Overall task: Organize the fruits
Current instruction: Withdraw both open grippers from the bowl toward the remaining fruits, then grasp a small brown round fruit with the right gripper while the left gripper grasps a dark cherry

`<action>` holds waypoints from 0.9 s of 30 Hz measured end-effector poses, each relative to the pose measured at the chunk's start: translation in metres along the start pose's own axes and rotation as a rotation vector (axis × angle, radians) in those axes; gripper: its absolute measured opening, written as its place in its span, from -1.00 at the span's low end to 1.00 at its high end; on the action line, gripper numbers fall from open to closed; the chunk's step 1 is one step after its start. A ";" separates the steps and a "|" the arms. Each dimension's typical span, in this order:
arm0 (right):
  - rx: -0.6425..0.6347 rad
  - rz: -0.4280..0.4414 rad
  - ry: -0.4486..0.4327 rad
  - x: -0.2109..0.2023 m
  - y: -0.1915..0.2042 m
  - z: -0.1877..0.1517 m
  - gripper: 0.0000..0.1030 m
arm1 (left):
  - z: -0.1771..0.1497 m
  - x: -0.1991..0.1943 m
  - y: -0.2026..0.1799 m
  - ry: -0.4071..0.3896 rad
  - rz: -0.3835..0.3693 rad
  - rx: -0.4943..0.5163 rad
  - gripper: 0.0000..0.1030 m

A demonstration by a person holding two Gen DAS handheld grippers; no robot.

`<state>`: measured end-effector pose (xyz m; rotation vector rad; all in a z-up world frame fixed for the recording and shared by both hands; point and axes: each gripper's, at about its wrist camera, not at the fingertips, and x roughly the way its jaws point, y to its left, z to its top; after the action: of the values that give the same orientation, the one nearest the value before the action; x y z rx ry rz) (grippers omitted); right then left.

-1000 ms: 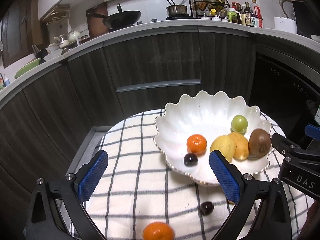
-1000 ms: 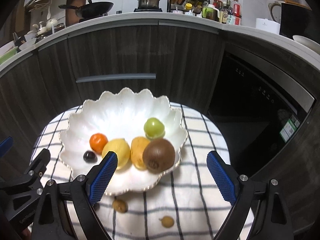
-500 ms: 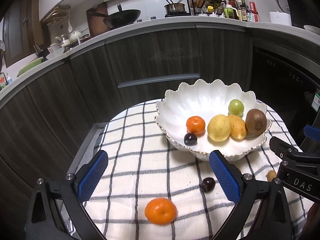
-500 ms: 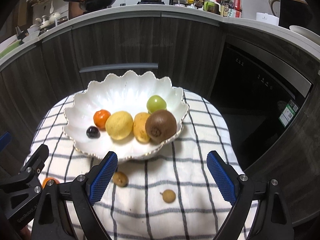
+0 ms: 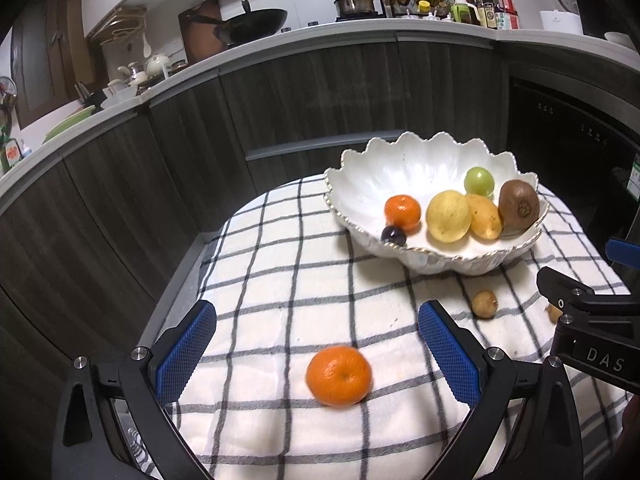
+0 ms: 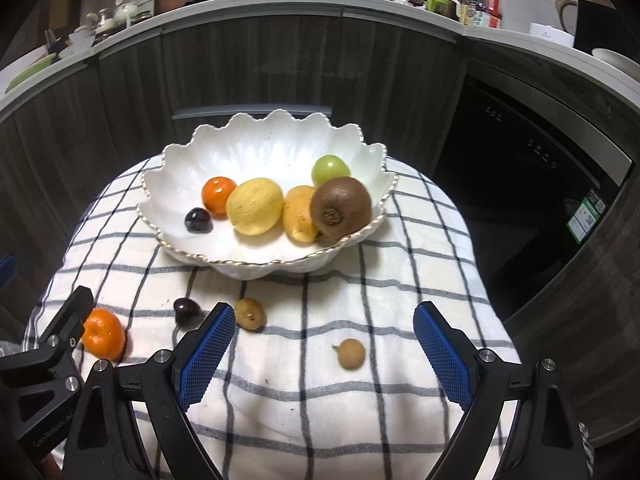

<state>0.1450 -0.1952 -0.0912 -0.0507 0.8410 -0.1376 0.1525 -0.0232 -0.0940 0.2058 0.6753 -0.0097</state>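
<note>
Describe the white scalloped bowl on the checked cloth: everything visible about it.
The white scalloped bowl is a wide, shallow, shell-like dish, glossy like glazed ceramic, with a wavy rim edged in gold. It sits upright at the far side of the checked cloth. Inside, toward its near edge, lie a dark plum, a mandarin, a yellow lemon-like fruit, a yellow-orange fruit, a kiwi and a green fruit. Neither tool touches it.
</note>
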 end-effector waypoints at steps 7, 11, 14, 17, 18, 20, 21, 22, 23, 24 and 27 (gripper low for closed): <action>-0.045 0.054 -0.013 0.014 0.021 0.002 0.72 | -0.005 0.010 0.012 0.015 0.031 -0.027 1.00; -0.065 0.082 0.014 0.031 0.032 0.004 0.41 | -0.008 0.017 0.018 0.022 0.047 -0.037 1.00; -0.064 0.103 0.052 0.048 0.036 0.003 0.25 | -0.009 0.024 0.020 0.033 0.054 -0.042 1.00; -0.065 0.113 0.083 0.061 0.040 0.002 0.05 | -0.009 0.032 0.020 0.047 0.056 -0.043 1.00; -0.064 0.114 0.091 0.065 0.040 0.001 0.03 | -0.008 0.035 0.020 0.052 0.056 -0.041 1.00; -0.063 0.113 0.096 0.069 0.042 0.000 0.01 | -0.008 0.038 0.020 0.059 0.058 -0.043 1.00; -0.064 0.112 0.100 0.071 0.043 0.000 -0.04 | -0.009 0.039 0.021 0.062 0.058 -0.044 1.00; -0.063 0.113 0.104 0.073 0.043 -0.001 -0.07 | -0.009 0.040 0.021 0.064 0.058 -0.046 1.00; -0.061 0.115 0.110 0.075 0.043 -0.002 -0.16 | -0.009 0.041 0.021 0.065 0.058 -0.045 1.00; -0.058 0.120 0.119 0.078 0.042 -0.003 -0.23 | -0.010 0.041 0.020 0.066 0.059 -0.043 1.00; -0.052 0.128 0.139 0.084 0.042 -0.006 -0.29 | -0.010 0.042 0.018 0.068 0.058 -0.037 1.00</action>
<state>0.2001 -0.1656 -0.1620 -0.0368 0.9839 0.0010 0.1800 -0.0008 -0.1241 0.1913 0.7363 0.0657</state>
